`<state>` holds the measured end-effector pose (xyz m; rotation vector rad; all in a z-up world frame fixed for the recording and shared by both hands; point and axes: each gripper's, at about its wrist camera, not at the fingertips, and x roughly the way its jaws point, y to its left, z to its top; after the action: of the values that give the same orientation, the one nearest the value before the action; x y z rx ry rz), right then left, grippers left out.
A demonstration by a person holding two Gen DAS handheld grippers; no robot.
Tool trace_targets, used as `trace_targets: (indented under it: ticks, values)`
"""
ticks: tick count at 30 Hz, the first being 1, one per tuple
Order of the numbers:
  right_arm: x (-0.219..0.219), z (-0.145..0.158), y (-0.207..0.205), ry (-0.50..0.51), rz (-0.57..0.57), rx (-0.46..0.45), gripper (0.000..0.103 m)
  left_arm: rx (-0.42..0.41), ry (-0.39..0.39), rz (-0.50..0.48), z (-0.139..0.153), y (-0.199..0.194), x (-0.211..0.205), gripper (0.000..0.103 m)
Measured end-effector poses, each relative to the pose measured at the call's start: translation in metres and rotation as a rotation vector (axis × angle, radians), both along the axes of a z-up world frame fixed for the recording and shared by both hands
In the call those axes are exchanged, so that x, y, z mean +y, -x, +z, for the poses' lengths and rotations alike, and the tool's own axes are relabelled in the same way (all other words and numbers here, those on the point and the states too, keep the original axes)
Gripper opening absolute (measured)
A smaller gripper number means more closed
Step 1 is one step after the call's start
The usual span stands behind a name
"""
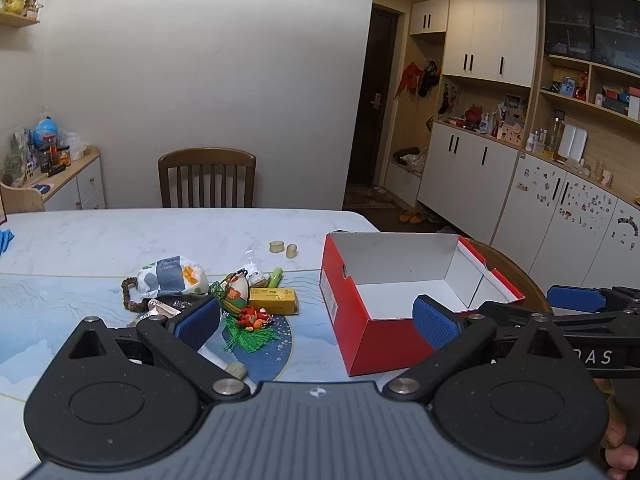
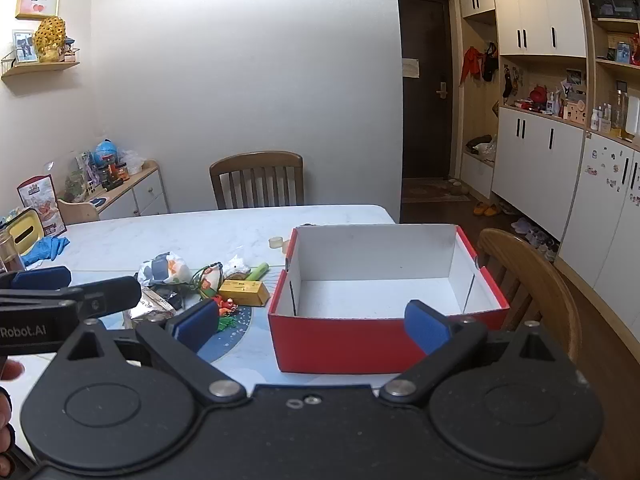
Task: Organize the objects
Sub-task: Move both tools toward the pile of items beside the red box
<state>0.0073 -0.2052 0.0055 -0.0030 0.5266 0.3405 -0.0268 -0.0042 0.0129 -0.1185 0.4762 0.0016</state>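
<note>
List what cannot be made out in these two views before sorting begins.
- White tube, left wrist view: far end hidden behind the left gripper finger.
- Foil packets, right wrist view: partly covered by the other gripper's body; print unreadable.
- Yellow box: label text too small.
- Red shoebox, right wrist view: near floor strip hidden behind its front wall; the right gripper overlaps it.

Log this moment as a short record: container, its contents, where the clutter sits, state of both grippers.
container: red box, lid off, on the table
contents: nothing visible inside
clutter: pile to the left of the box, including a yellow carton, a patterned pouch and a green tassel charm
left gripper: open, holding nothing
right gripper: open, holding nothing
</note>
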Motion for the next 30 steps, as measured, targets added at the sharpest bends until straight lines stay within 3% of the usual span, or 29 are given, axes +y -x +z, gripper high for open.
trace_targets:
  ticks: [9, 17, 24, 30]
  values:
    - [0.013, -0.003, -0.012, 0.018, 0.018, 0.016, 0.099, 0.001, 0.028, -0.018, -0.006, -0.008, 0.018, 0.103]
    - [0.037, -0.007, -0.025, -0.003, 0.021, 0.031, 0.099, 0.020, 0.007, 0.030, -0.012, -0.024, 0.049, 0.103]
    - [0.073, -0.021, -0.041, 0.055, 0.093, 0.091, 0.099, 0.083, -0.014, 0.027, -0.035, -0.047, 0.083, 0.103]
    - [0.110, -0.039, -0.052, 0.125, 0.172, 0.164, 0.098, 0.134, -0.060, 0.086, -0.059, -0.078, 0.126, 0.103]
